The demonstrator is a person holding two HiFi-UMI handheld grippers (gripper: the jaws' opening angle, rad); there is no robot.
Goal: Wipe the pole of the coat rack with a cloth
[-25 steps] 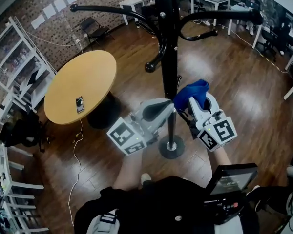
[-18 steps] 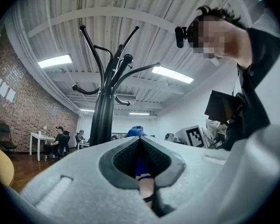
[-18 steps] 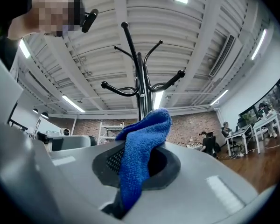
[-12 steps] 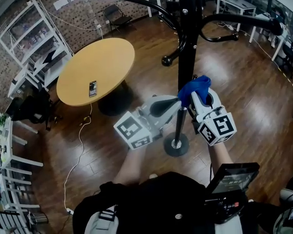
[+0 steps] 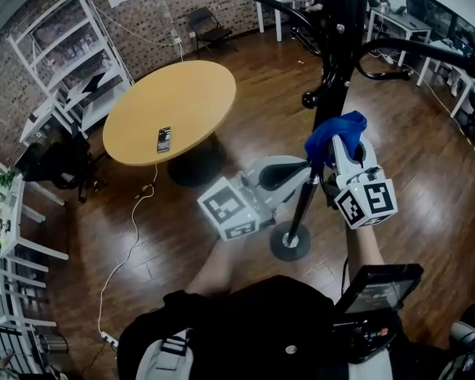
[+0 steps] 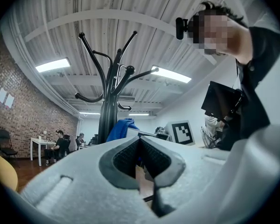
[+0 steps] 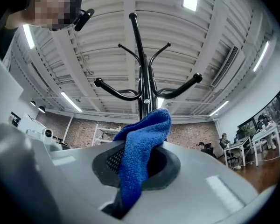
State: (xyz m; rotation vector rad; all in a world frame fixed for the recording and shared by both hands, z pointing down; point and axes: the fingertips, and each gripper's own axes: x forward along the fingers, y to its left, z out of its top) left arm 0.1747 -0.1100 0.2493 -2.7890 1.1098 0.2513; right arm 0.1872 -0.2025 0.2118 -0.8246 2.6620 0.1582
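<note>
With the blue cloth (image 5: 336, 131) clamped in the right gripper (image 5: 342, 155) at the pole (image 5: 333, 85) of the coat rack, and the left gripper (image 5: 294, 171) closed on nothing just beside it, the cloth should be pressed firmly and drawn along in 1 steady stroke.

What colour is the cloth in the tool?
Blue, all one colour. The cloth shows best in the right gripper view, pinched in the right tool.
</note>
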